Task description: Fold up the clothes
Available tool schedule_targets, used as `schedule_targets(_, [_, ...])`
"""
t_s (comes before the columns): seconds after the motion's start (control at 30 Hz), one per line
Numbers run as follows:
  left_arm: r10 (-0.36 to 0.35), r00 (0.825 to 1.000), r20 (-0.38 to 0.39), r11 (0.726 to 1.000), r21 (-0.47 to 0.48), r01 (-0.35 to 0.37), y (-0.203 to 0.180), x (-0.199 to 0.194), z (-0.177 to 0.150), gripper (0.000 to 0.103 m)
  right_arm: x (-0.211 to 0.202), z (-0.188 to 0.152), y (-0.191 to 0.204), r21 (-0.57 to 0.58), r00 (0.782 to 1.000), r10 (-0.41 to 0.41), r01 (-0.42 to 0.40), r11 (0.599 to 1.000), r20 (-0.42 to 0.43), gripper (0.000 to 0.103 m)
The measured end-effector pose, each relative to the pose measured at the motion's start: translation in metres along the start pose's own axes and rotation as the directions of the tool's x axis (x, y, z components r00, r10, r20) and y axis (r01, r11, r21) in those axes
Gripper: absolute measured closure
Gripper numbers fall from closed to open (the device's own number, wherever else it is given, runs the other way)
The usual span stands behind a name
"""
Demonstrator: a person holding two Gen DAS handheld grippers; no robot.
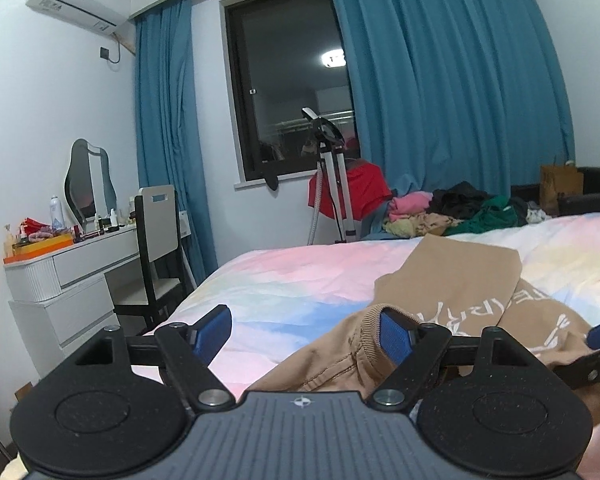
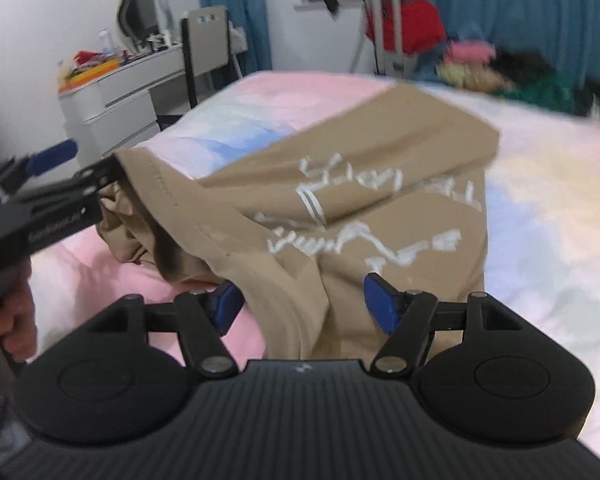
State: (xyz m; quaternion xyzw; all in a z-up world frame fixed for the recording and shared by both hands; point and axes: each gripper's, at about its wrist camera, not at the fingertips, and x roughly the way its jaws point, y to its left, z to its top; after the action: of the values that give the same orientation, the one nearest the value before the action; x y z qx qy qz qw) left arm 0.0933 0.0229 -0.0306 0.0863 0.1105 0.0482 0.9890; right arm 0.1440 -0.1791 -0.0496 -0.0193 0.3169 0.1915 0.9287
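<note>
Tan cloth, a shirt (image 2: 364, 208) with white lettering, lies partly folded on my pastel bed cover (image 2: 540, 184), one corner lifted off it at the left. My right tool (image 2: 304, 300) stands spread with the near hem of the shirt bunched between its blue pads, which do not press on it. My left tool (image 1: 306, 330) is spread wide too; a ribbed edge of the shirt lies against its right pad, and in the right wrist view cloth hangs at its tip. Beyond the bed sit a heap of clothes (image 1: 452, 210), a chair (image 1: 158, 248) and a white dresser (image 1: 72, 276).
</note>
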Motion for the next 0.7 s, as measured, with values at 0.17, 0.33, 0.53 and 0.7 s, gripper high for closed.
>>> schedule_targets(0.17, [0.018, 1.000, 0.019, 1.000, 0.017, -0.018, -0.003, 0.002, -0.003, 0.022, 0.016, -0.005, 0.019, -0.068, 0.991, -0.114, 0.119, 0.991, 0.071, 0.035])
schedule_targets(0.33, [0.162, 0.986, 0.049, 0.973, 0.159, -0.167, -0.021, 0.011, -0.016, 0.016, 0.013, 0.003, -0.015, 0.148, 0.961, -0.246, 0.227, 0.963, 0.127, 0.035])
schedule_targets(0.53, [0.129, 0.986, -0.104, 0.978, 0.180, -0.109, -0.024, 0.026, -0.029, 0.016, -0.001, -0.003, -0.071, 0.448, 0.960, -0.277, 0.234, 0.863, 0.032, 0.035])
schedule_targets(0.7, [0.080, 0.980, -0.183, 0.980, 0.196, -0.044, -0.026, 0.025, -0.034, 0.012, -0.020, 0.000, -0.071, 0.445, 0.928, -0.362, 0.287, 0.848, 0.090, 0.035])
